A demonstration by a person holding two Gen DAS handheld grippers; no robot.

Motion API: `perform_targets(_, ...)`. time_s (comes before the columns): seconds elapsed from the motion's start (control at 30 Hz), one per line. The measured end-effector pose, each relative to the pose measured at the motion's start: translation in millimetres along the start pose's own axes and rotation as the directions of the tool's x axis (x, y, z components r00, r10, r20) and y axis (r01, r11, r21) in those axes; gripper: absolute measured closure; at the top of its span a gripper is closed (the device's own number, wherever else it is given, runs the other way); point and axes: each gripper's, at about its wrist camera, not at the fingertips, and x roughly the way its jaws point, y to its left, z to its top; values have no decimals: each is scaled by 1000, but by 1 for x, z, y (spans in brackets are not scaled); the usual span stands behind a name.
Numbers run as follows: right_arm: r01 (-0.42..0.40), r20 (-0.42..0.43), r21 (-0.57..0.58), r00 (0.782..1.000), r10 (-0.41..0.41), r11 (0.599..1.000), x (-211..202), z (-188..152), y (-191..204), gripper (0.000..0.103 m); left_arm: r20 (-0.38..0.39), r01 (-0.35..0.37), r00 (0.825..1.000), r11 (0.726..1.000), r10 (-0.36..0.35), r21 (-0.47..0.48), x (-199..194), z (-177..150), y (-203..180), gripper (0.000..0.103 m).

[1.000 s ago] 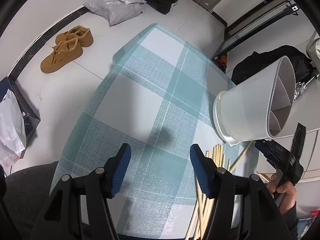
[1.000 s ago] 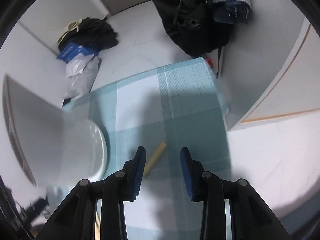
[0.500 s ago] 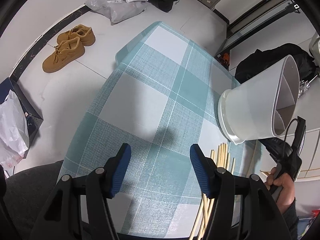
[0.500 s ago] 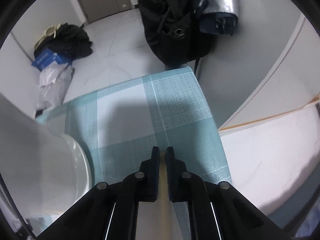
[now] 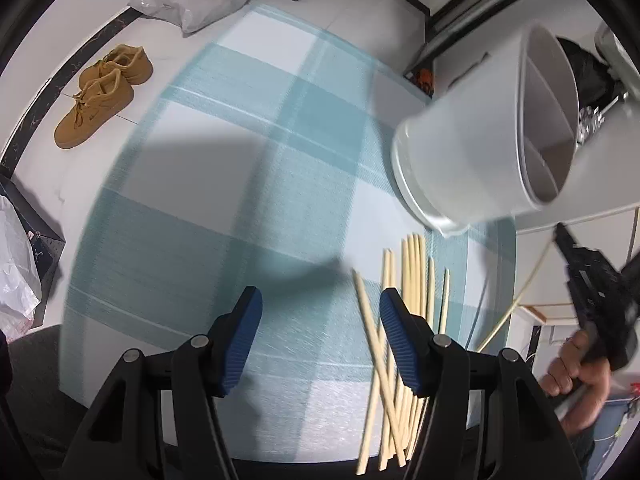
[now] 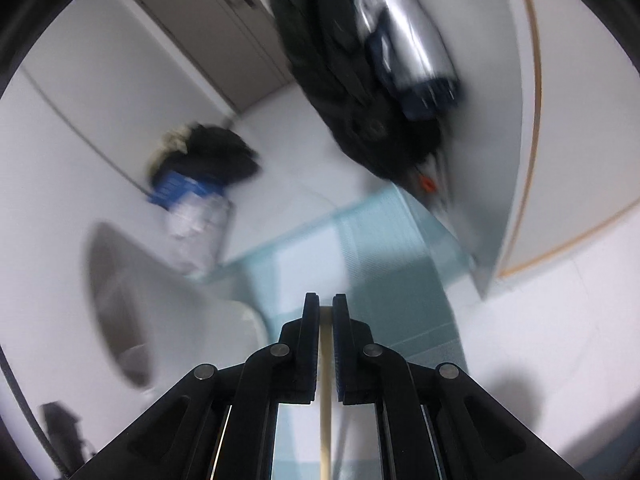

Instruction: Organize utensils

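Right gripper [image 6: 326, 312]: we are reading its fingers [image 6: 310, 340] as pinching a single chopstick [image 6: 325, 392], the pale shaft running back between the pads toward the camera (its tip barely shows past them).
Held chopstick, long axis: it is lying along the gripper's own pointing line, so wherever the wrist aims, the stick aims.
Left gripper [image 5: 320, 320]: its fingers [image 5: 396, 334] are standing spread with nothing between them, hovering over the checked tabletop [image 5: 224, 184].
Loose chopsticks [image 5: 412, 280]: they are resting on the tabletop in a rough bundle, long axes running away from the left wrist camera; the bundle is lying beside and partly under the left gripper's right finger, not in the gap.
Utensil holder [image 5: 472, 136]: we are seeing a white divided cup standing on the tabletop beyond the loose bundle, apart from it; in the right wrist view the same holder [image 6: 132, 300] is sitting to the left of the pinched stick, its mouth blurred.
Deciding relation: we are judging that the held stick must swing left and tip downward so its axis lines up with a compartment opening.
Nearer hand: the right hand [image 5: 576, 360] is carrying the stick and is sitting beside the holder (the left is nearer the bundle).
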Motion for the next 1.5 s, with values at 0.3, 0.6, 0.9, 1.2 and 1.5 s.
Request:
perform_targets(0.3, -130, 136, -63, 981, 138, 989, -51, -18, 5, 97, -58, -172, 983, 985, 173, 31, 17, -6, -24, 48)
perform_targets(0.6, -151, 178, -69, 971, 161, 986, -56, -21, -3, 97, -84, -327, 942, 945, 324, -28, 30, 1, -37, 51)
perform_targets(0.9, -177, 218, -74, 958, 189, 981, -71, -21, -4, 97, -130, -435, 895, 900, 427, -37, 42, 7, -54, 92)
perform_targets(1.2, -181, 214, -76, 958, 193, 981, -72, -19, -8, 97, -105, -467, 880, 884, 463, -19, 49, 11, -58, 102)
perform_targets(1.5, -179, 224, -119, 953, 203, 977, -78, -22, 2, 97, 11, -372, 928, 928, 372, -17, 19, 14, -68, 102)
